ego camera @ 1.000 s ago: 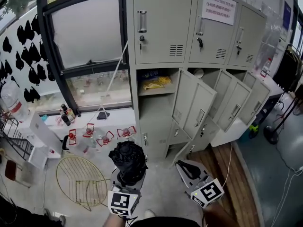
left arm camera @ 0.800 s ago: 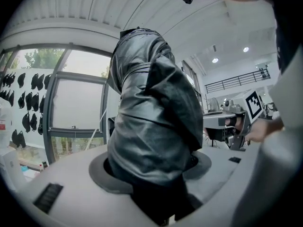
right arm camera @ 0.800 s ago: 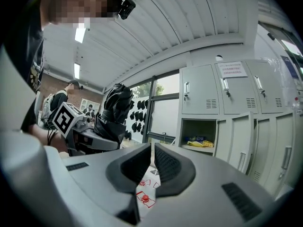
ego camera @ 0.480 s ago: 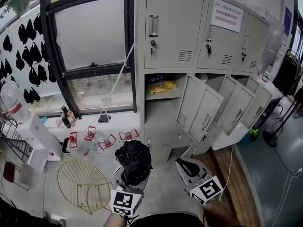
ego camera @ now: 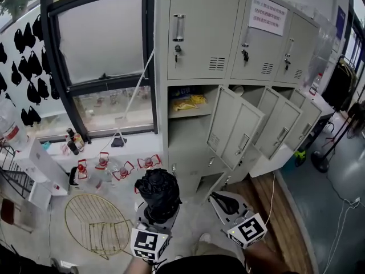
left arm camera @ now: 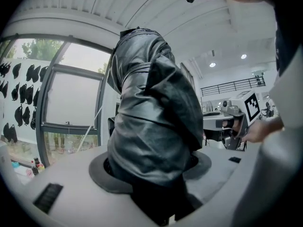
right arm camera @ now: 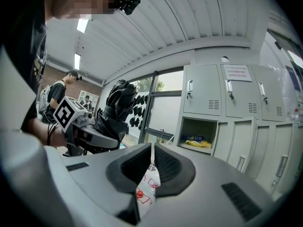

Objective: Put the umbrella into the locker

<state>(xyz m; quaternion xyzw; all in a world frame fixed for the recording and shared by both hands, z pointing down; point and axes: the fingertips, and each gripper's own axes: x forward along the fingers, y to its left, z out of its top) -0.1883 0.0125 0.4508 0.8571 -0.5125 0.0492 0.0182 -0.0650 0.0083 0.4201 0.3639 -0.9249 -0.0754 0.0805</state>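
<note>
A folded black umbrella stands upright in my left gripper, which is shut on its lower part. It fills the left gripper view, hiding the pads. My right gripper is beside it on the right, jaws shut with nothing between them; the umbrella shows at its left. Ahead stands the grey locker bank. One open compartment holds yellow snack bags; the compartment below it looks empty, its door swung out to the right.
Several more lower locker doors hang open to the right. A gold wire rack and red-capped bottles lie on the floor at the left under the window. A wooden platform lies right. A person stands behind.
The head view has swung slightly, so the lockers sit a little differently in frame. The umbrella stays in the left gripper; both grippers are in about the same places.
</note>
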